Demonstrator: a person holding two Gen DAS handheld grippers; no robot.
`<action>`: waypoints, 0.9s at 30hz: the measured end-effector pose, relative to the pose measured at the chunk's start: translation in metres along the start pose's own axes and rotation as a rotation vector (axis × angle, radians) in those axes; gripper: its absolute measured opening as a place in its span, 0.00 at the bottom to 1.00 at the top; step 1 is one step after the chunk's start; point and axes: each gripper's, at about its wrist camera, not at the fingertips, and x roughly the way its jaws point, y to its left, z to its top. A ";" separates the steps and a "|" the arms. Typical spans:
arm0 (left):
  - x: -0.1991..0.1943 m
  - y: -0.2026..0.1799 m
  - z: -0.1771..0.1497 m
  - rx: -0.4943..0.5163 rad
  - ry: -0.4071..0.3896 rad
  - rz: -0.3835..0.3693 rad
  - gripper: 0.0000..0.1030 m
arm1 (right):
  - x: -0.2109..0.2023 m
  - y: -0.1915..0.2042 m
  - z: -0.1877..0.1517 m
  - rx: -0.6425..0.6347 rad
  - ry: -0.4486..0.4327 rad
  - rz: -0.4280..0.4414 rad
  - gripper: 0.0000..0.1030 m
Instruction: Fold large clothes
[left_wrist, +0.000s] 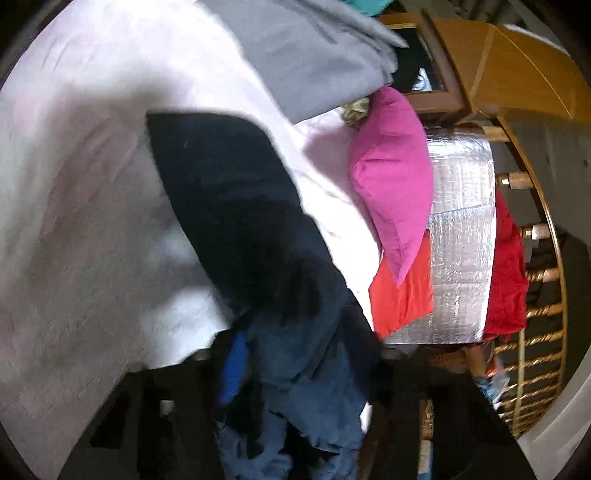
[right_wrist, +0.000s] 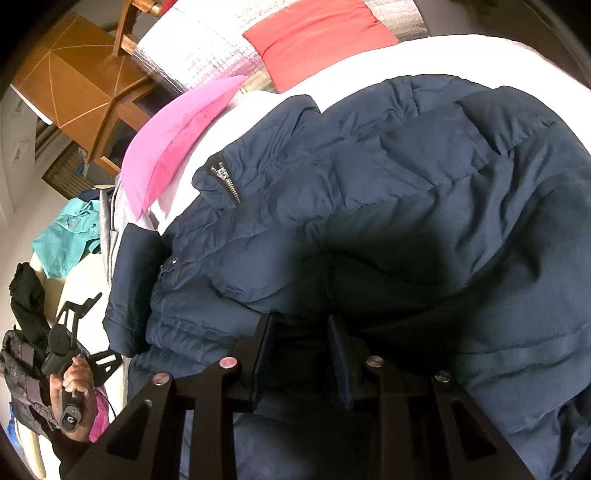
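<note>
A: What's nearest the right gripper (right_wrist: 301, 354)?

B: A navy puffer jacket (right_wrist: 369, 206), heaped on the white bedsheet (right_wrist: 424, 55). The jaws are clamped on a dark fold of it at the near edge.

A: How does the jacket look?

B: Quilted, creased, matte navy, bunched rather than flat. A metal zipper (right_wrist: 227, 181) shows at its collar end, and a cuffed sleeve (right_wrist: 129, 273) hangs toward the left gripper (right_wrist: 92, 328).

A: And the left gripper?

B: In its own view, navy cloth lies bunched between the blurred fingers (left_wrist: 232, 369) and a dark panel lifts away over the sheet; I cannot tell whether the pads press on it. From the right view, a hand (right_wrist: 74, 380) holds that tool.

A: Farther back?

B: A pink pillow (right_wrist: 177, 140), a red cushion (right_wrist: 314, 37), silver foil padding (right_wrist: 199, 48), then a wooden cabinet (right_wrist: 81, 88).
</note>
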 end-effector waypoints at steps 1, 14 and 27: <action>-0.004 -0.003 -0.005 0.038 -0.010 0.017 0.26 | -0.001 0.000 0.000 0.002 0.002 0.002 0.33; -0.003 -0.133 -0.114 0.672 0.042 -0.123 0.11 | -0.071 -0.001 -0.001 -0.041 -0.181 -0.015 0.34; 0.078 -0.114 -0.244 0.855 0.538 0.112 0.13 | -0.108 -0.033 -0.008 0.044 -0.248 -0.031 0.34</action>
